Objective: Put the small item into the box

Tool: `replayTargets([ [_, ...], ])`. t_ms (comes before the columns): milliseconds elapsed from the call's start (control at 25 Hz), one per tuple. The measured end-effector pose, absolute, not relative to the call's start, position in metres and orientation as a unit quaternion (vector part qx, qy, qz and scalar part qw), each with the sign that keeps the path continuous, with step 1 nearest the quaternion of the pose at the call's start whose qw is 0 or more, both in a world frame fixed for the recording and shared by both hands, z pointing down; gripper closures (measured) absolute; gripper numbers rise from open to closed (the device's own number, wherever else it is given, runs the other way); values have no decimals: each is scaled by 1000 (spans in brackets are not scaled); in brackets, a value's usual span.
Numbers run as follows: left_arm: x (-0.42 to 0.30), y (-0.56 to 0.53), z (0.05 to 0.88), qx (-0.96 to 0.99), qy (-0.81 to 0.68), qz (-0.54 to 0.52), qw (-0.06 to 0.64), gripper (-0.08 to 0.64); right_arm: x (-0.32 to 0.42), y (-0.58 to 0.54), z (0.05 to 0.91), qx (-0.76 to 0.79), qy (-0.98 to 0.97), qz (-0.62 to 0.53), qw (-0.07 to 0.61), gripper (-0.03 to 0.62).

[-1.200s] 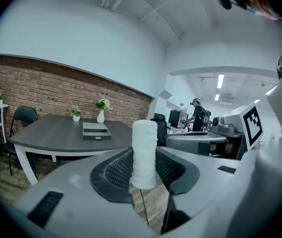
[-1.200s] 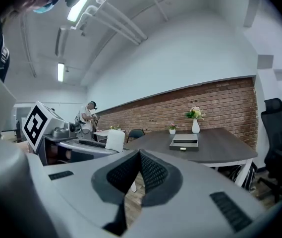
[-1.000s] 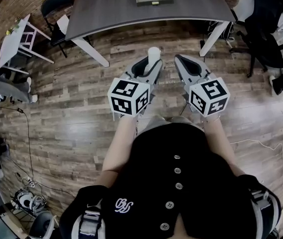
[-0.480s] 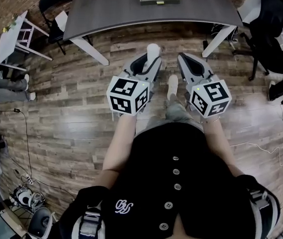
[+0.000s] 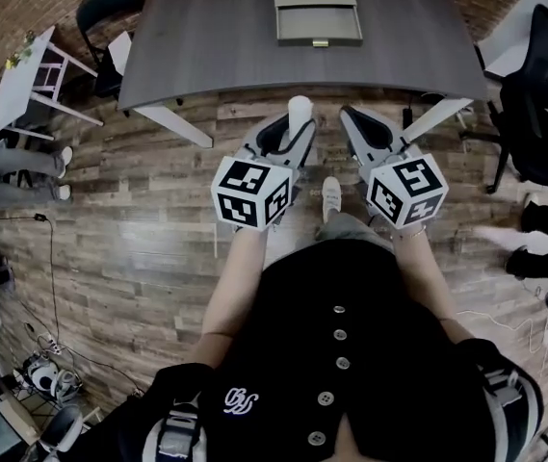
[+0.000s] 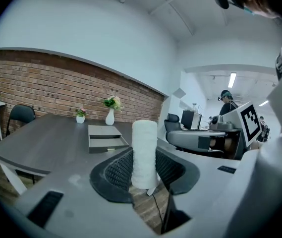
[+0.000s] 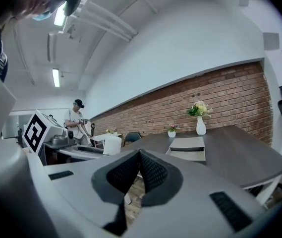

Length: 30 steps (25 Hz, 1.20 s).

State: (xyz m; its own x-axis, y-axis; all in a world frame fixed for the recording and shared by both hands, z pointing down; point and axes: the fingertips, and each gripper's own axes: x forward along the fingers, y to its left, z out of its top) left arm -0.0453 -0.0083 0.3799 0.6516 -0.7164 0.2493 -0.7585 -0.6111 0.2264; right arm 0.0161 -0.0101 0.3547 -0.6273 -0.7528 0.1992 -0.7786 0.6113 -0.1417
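My left gripper (image 5: 296, 123) (image 6: 144, 170) is shut on a white cylindrical roll (image 5: 299, 112) (image 6: 144, 152), which stands upright between its jaws. My right gripper (image 5: 352, 119) (image 7: 139, 170) is shut with nothing in it, level with the left one and to its right. Both hang over the wood floor, short of the dark grey table (image 5: 216, 37). A flat grey box (image 5: 317, 6) (image 6: 106, 137) (image 7: 188, 148) with a drawer front lies on the table, ahead of the grippers.
A white vase of flowers (image 6: 111, 114) (image 7: 200, 122) and a small pot stand at the table's far edge by the brick wall. Black chairs (image 5: 108, 12) (image 5: 541, 85) flank the table. A white side table (image 5: 25, 80) is at the left. Other people stand around the room.
The view has moved forward: the table and its box are nearer and fill more of the top. Both grippers keep their pose, and the left still holds the roll.
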Motion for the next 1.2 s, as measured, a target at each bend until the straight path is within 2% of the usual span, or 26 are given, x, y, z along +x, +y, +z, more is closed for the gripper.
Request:
replayTargets([
  [440, -7, -157, 367, 894, -419, 71, 142, 430, 52, -154, 359, 393, -909, 120, 75, 591],
  [1200, -4, -213, 395, 890, -405, 116, 172, 430, 60, -213, 395, 399, -897, 169, 88, 591],
])
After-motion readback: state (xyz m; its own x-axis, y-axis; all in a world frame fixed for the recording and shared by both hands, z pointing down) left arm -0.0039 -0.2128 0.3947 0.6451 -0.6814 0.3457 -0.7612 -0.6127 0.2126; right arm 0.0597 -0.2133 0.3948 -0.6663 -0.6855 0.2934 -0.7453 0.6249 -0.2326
